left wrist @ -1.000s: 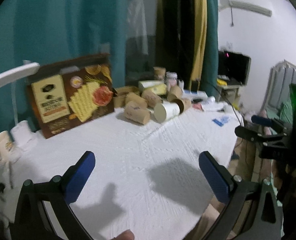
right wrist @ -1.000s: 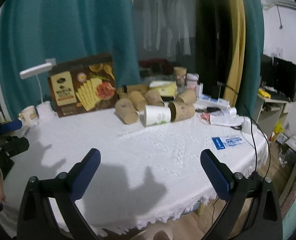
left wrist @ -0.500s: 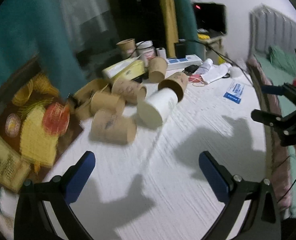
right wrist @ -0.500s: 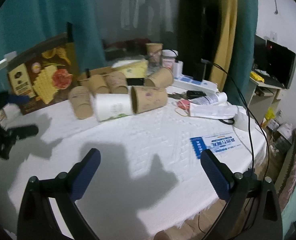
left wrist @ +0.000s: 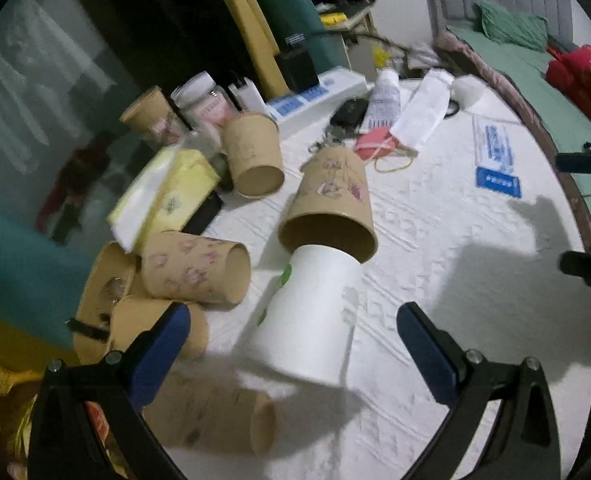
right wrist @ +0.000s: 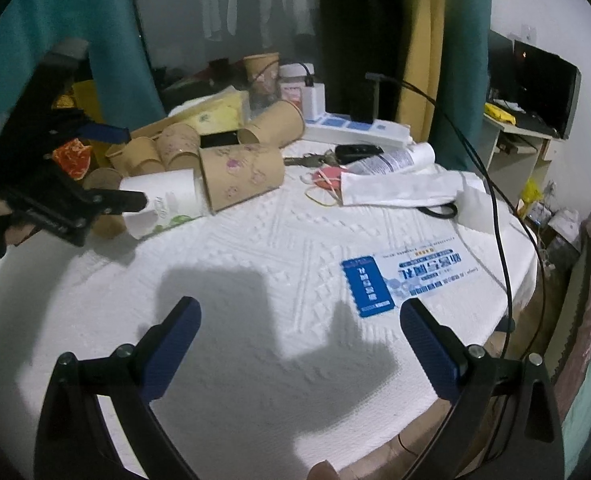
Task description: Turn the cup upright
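- A heap of brown paper cups (left wrist: 193,272) lies on its sides toward the far left edge of the tabletop (right wrist: 255,272), which is covered by a white embossed cloth.
- The left hand-held gripper (left wrist: 293,334) has its blue-padded fingers spread wide apart and holds nothing; they stand on either side of the white paper cup (left wrist: 311,316), not touching it as far as the left wrist view shows.
- The white paper cup lies on its side, its closed bottom toward the left hand-held gripper and its open end hidden behind the rim of a flower-printed brown cup (left wrist: 333,204), also on its side.
- In the right wrist view the left hand-held gripper (right wrist: 113,168) shows one dark fingertip in front of the white paper cup (right wrist: 167,200).
- Behind the cups near the far edge lie a yellow tissue pack (left wrist: 167,196), a clear jar (left wrist: 207,104) and a white power strip (right wrist: 355,130).
- Right of the cups are keys (right wrist: 315,158), a tube (right wrist: 391,158) and a blue-and-white leaflet (right wrist: 407,280), toward the right edge.
- The right hand-held gripper (right wrist: 297,344) hangs over bare cloth by the near edge, fingers wide apart, empty.
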### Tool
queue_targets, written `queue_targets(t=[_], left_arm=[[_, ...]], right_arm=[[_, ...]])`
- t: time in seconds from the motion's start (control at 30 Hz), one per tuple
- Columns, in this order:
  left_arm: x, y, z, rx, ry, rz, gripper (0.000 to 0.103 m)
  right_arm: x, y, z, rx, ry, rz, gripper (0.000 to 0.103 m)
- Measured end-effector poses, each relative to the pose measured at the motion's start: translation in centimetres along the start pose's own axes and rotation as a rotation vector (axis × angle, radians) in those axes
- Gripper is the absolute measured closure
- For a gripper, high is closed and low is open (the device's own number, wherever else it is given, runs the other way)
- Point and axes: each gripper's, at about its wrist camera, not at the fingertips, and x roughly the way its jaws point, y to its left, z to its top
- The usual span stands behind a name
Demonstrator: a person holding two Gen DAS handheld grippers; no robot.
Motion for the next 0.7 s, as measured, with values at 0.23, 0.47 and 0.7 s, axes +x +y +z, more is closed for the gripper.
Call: queue_targets(t=[0.23,0.47,0.7], left_arm=[[4.4,-0.6,-0.3,0.08,0.131,-0.021,0.027],[3.2,-1.1,-0.9,0.068,0.121,-0.041,0.036],[-4.9,-3.2,-2.9,0.101,0.034,0.002,0.036]], right_arm=[[0.1,0.0,-0.5,0.014,0.015,0.021,0.004],[-1.9,1.0,-0.7,0.015,-0.007,0.027,0.004],[-5.5,3.1,-1.6,0.004,-0.051,0.041,0.004]])
